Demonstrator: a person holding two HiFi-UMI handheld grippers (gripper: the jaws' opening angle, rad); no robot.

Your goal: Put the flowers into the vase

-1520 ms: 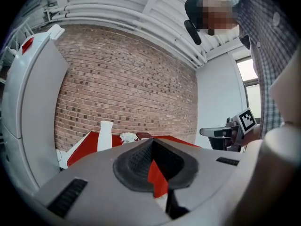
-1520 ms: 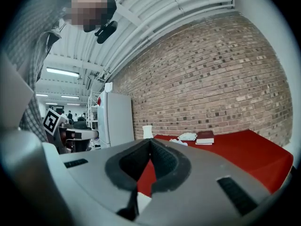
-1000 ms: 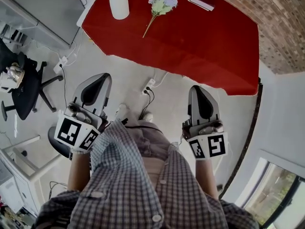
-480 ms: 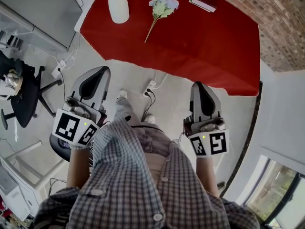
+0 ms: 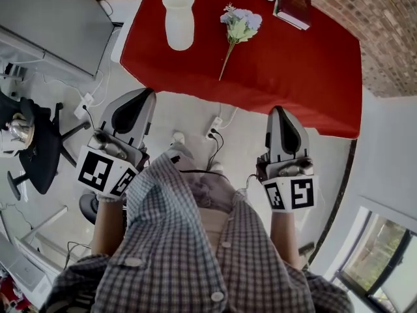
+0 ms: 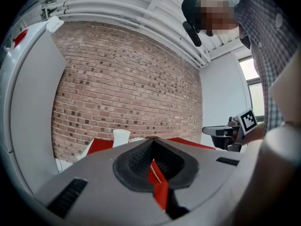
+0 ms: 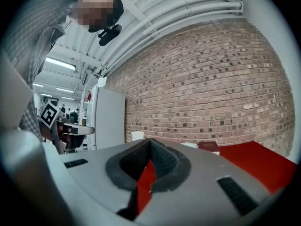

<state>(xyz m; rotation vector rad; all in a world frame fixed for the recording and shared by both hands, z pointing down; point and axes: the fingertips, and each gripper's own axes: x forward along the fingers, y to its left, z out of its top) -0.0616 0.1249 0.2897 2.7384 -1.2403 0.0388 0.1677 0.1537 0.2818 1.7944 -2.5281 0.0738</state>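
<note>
Item 1: tabletop under a red cloth (image 5: 287, 77), set against a brick wall (image 5: 384, 38).
Item 2: white ceramic vase (image 5: 179, 18), upright, near the left end of the tabletop, nothing in it.
Item 3: bunch of pale flowers on a thin stem (image 5: 240, 26), lying flat on the cloth to the right of the vase and apart from it. The blooms lie towards the wall and the stem points at the near edge.
Item 4: dark red book (image 5: 293, 6), at the far side, right of the flowers.
Item 5: left gripper (image 5: 144, 94), fingers (image 6: 132, 163) closed together with nothing between them. It is held over the floor, short of the tabletop.
Item 6: right gripper (image 5: 279, 109), fingers (image 7: 126, 166) likewise closed and empty, short of the near edge.
Item 7: black office chair (image 5: 36, 142), on the floor at the left.
</note>
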